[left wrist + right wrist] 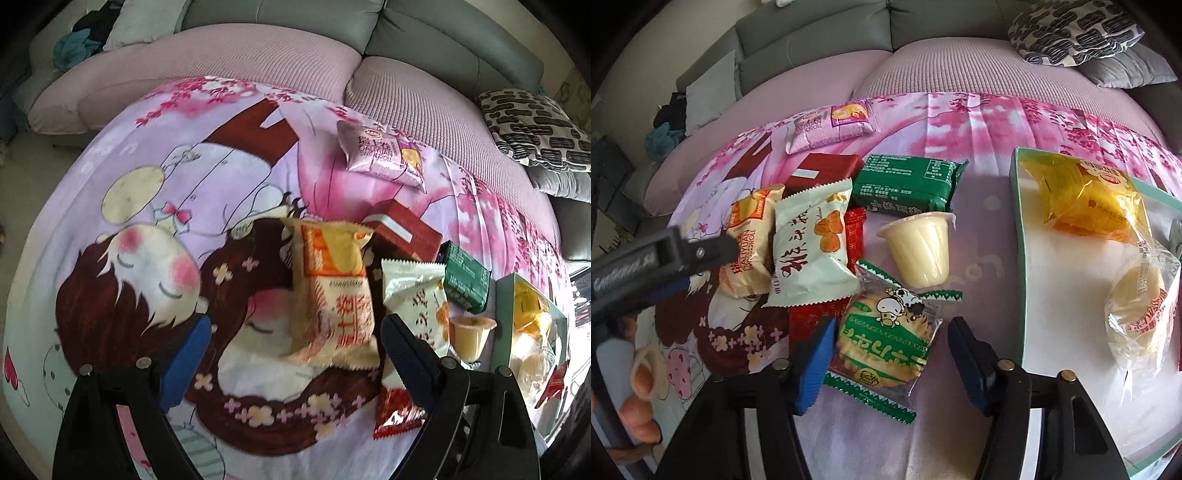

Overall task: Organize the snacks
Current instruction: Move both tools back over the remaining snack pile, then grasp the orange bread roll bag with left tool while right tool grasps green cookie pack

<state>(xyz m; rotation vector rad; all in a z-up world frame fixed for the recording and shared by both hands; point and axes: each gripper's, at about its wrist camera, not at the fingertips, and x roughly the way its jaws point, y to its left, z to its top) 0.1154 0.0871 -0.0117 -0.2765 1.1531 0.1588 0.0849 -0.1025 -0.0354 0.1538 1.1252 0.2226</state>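
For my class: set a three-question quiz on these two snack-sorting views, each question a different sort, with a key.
1. True or false: the right claw is shut on the green cookie packet.
2. How many snacks lie in the green-rimmed tray?
3. Which lies farthest from the claws: A) pudding cup B) pink roll packet C) dark green packet?

Key: 1 false, open around it; 2 at least two in view; 3 B.
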